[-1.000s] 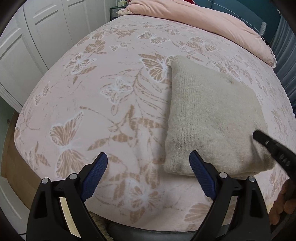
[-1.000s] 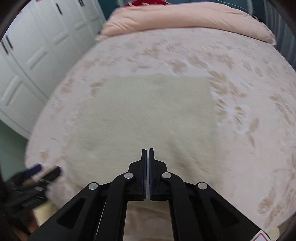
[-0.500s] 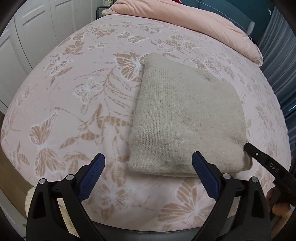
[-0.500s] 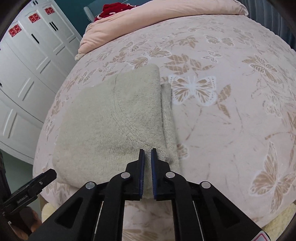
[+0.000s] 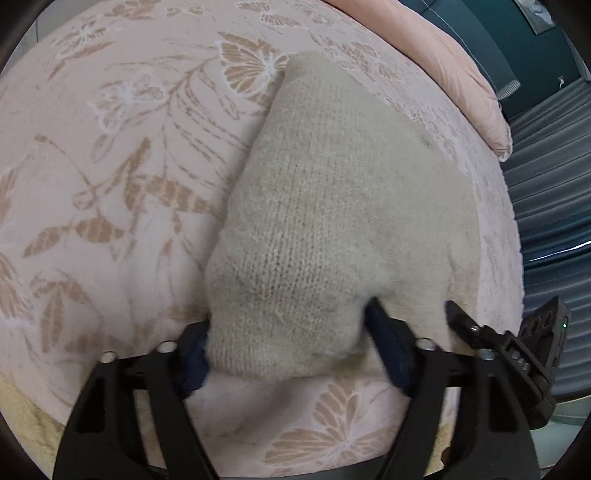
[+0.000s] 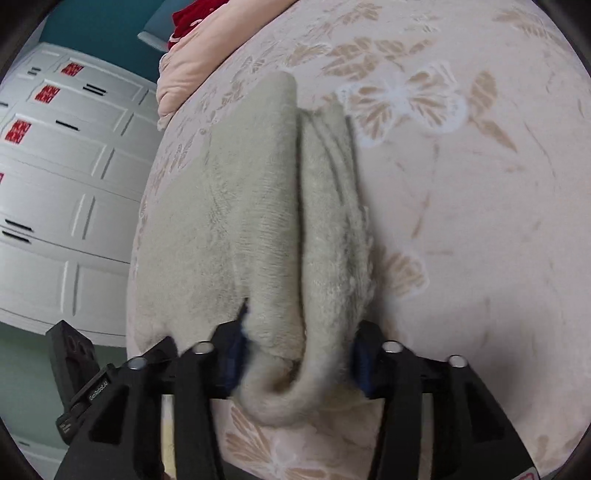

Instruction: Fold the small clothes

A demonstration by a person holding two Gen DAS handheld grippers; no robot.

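Note:
A folded beige knit garment [image 5: 332, 203] lies on the butterfly-print bed [image 5: 110, 184]. My left gripper [image 5: 291, 350] is down at its near left corner. The jaws are closing, and both blue pads dig into the bunched knit. My right gripper [image 6: 295, 362] straddles the near right corner of the same garment [image 6: 240, 221], where stacked layers curl over. Its jaws are opening, with the rolled edge between them but not pinched. Each gripper shows in the other's view: the right gripper [image 5: 509, 339] at the lower right, the left gripper [image 6: 81, 380] at the lower left.
A pink duvet [image 5: 443, 48] is heaped at the far end of the bed [image 6: 480, 221], with something red [image 6: 188, 18] behind it. White wardrobe doors [image 6: 55, 184] stand to the left, and a blue-grey curtain [image 5: 546, 184] hangs to the right. The bed's near edge runs just under both grippers.
Both grippers came down to the garment's near edge. The left jaws narrowed from wide open onto the left corner. The right jaws went from shut to apart around the right corner.

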